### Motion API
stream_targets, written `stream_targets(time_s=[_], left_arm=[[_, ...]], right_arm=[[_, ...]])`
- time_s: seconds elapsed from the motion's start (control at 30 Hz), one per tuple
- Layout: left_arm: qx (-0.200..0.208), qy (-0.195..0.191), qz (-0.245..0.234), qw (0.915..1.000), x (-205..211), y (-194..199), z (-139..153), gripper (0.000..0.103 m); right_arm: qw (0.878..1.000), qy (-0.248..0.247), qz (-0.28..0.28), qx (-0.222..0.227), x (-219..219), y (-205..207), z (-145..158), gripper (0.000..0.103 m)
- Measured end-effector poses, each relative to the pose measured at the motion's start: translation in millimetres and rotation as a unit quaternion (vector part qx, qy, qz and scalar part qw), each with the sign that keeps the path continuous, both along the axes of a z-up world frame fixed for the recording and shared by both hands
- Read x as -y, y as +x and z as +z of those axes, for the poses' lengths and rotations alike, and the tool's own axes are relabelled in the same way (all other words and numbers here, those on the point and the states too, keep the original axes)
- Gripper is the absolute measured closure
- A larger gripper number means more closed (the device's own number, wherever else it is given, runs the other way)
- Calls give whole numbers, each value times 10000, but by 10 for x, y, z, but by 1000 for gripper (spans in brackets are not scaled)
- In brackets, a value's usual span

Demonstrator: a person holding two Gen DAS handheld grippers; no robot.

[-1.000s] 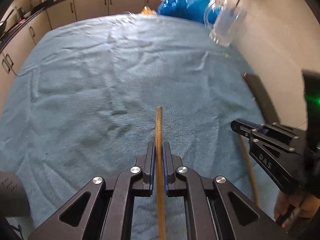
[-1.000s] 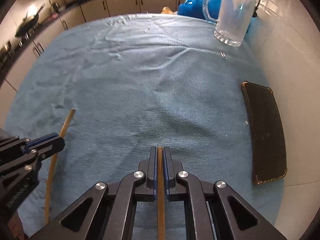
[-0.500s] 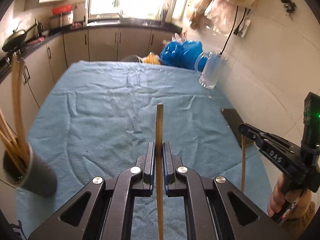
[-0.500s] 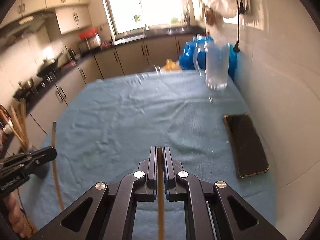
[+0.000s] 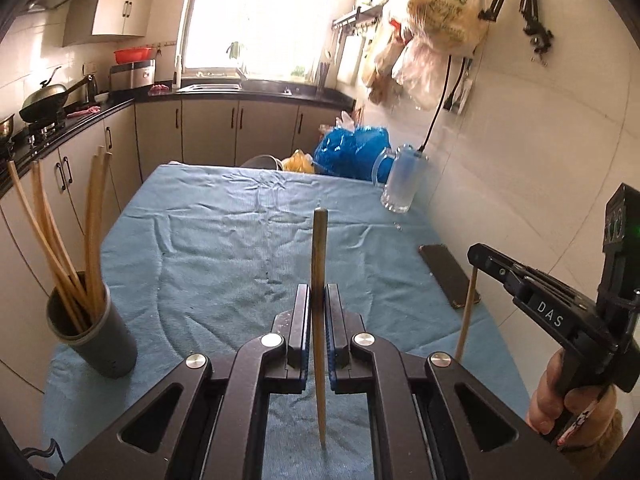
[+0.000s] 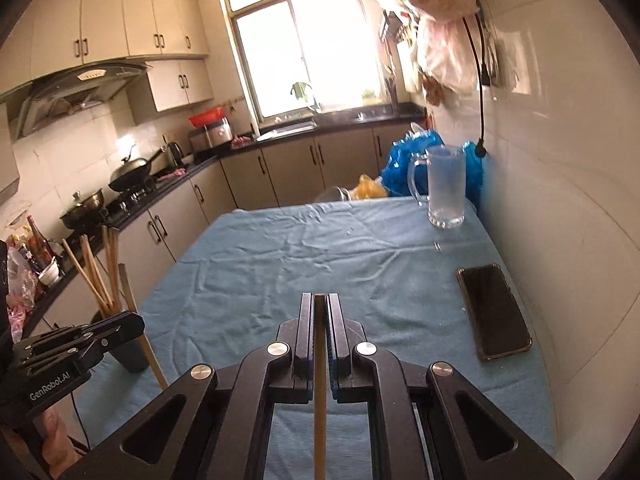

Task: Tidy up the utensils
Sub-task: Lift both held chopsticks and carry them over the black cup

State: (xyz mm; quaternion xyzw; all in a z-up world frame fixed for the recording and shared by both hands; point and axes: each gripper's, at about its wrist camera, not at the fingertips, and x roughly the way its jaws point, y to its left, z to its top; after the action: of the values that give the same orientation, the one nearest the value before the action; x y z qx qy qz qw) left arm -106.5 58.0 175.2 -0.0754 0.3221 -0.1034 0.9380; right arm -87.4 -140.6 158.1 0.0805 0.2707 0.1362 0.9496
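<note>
My left gripper (image 5: pixel 317 296) is shut on a wooden chopstick (image 5: pixel 319 248) that stands upright between its pads, above the blue cloth. My right gripper (image 6: pixel 319 304) is shut on another wooden chopstick (image 6: pixel 319 384); it also shows at the right of the left wrist view (image 5: pixel 478 254), with its chopstick (image 5: pixel 466 312) hanging below. A dark grey cup (image 5: pixel 94 332) with several wooden chopsticks (image 5: pixel 68 236) stands at the table's near left corner. In the right wrist view the cup (image 6: pixel 130 354) sits behind the left gripper (image 6: pixel 132 326).
The table is covered by a blue cloth (image 5: pixel 240 240). A black phone (image 6: pixel 494 310) lies near the right edge by the white wall. A glass mug (image 6: pixel 444 188) stands at the far right. Blue bags (image 5: pixel 352 152) lie beyond the table. Kitchen cabinets run along the left.
Both grippers have lifted and tilted up from the cloth, each still holding its chopstick. The cup with chopsticks has come into view on the left.
</note>
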Motion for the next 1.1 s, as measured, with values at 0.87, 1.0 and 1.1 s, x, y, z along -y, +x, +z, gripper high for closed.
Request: stream_targets(time_s=[0.87,1.0,1.1], left_arm=[[702,-47,859,9938,-684,-506,536,97],[856,-117,1057,9906,-865,-599,663,97],[947,-246,1241,9874,-1071,-683,760,97]], right_arm=[[9939,-73,379,1029,-588,-311,607,97],[9919,-48,539,1148,-720,-344,718,97],[9899,-9,696,1236,-848,-354,803,97]])
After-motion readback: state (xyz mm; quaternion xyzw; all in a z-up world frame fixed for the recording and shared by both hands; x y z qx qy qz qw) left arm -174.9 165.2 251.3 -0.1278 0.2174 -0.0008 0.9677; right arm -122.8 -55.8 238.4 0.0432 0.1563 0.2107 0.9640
